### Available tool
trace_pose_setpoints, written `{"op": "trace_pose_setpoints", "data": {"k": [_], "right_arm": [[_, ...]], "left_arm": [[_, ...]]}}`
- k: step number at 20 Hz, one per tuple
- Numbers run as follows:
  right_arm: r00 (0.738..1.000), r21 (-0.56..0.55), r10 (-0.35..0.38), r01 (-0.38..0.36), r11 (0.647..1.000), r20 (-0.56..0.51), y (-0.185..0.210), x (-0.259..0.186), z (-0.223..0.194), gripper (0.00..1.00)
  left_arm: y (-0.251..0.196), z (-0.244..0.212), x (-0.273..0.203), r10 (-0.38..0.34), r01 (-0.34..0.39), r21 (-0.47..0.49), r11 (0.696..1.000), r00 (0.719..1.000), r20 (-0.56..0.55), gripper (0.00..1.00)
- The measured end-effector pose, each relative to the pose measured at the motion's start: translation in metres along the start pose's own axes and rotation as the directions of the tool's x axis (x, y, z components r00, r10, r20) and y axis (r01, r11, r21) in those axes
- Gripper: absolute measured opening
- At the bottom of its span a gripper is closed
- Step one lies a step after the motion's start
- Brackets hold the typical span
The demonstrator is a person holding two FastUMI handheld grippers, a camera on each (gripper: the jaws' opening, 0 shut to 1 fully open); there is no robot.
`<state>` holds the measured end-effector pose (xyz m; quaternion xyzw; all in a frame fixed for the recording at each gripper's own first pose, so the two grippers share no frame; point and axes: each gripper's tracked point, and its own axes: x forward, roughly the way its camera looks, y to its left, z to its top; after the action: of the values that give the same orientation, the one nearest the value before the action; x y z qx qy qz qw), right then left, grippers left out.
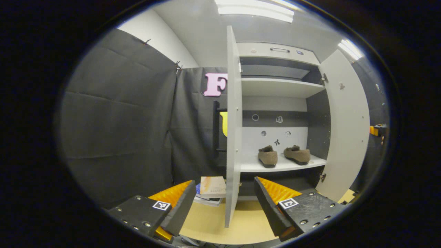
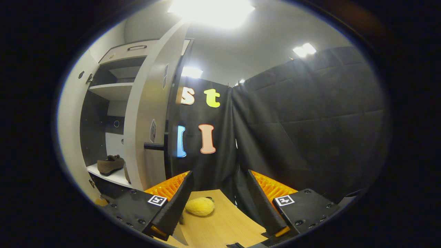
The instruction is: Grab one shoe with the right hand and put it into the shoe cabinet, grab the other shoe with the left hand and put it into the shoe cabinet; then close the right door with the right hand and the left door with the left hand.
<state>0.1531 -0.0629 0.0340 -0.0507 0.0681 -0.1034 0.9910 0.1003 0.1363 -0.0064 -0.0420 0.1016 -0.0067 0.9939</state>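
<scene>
Fingers apart on left gripper (image 1: 224,203) straddling left door (image 1: 233,131) edge, apart on right gripper (image 2: 217,203) beside right door (image 2: 146,113), likely since both shoes (image 1: 268,156) (image 1: 297,154) sit shelved in cabinet (image 1: 279,88), doors unclosed.

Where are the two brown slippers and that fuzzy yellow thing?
Left brown suede slipper (image 1: 268,156), left gripper view, its upper.
Right brown suede slipper (image 1: 297,155), left gripper view, its side.
Fuzzy yellow plush lump (image 2: 200,206), right gripper view, its middle.
</scene>
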Motion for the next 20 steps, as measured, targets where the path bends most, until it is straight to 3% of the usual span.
{"op": "trace_pose_setpoints", "data": {"k": [3,4,8,16,20], "right_arm": [[1.000,-0.014,0.030,-0.030,0.999,0.009,0.011,0.002,-0.004,0.89],[0.999,-0.002,0.052,-0.052,0.999,0.008,0.016,0.000,-0.003,0.93],[0.990,0.006,0.144,-0.144,0.990,0.010,0.045,-0.014,0.002,0.90],[0.953,0.016,0.303,-0.303,0.953,0.019,0.109,-0.018,0.009,0.93],[0.920,0.019,0.391,-0.392,0.920,0.027,0.158,-0.017,0.010,0.93]], "left_arm": [[0.010,-0.004,-0.003,0.026,-0.026,-0.006,1.000,1.000,-0.009,1.00],[0.012,-0.003,-0.003,0.027,-0.027,-0.007,1.000,1.000,-0.009,1.00],[0.015,-0.003,0.000,0.036,-0.036,-0.010,0.999,0.999,0.001,1.00],[0.019,-0.009,-0.004,0.070,-0.070,-0.020,0.997,0.998,-0.004,1.00],[0.038,-0.015,-0.023,0.113,-0.114,-0.020,0.993,0.993,-0.011,1.00]]}}
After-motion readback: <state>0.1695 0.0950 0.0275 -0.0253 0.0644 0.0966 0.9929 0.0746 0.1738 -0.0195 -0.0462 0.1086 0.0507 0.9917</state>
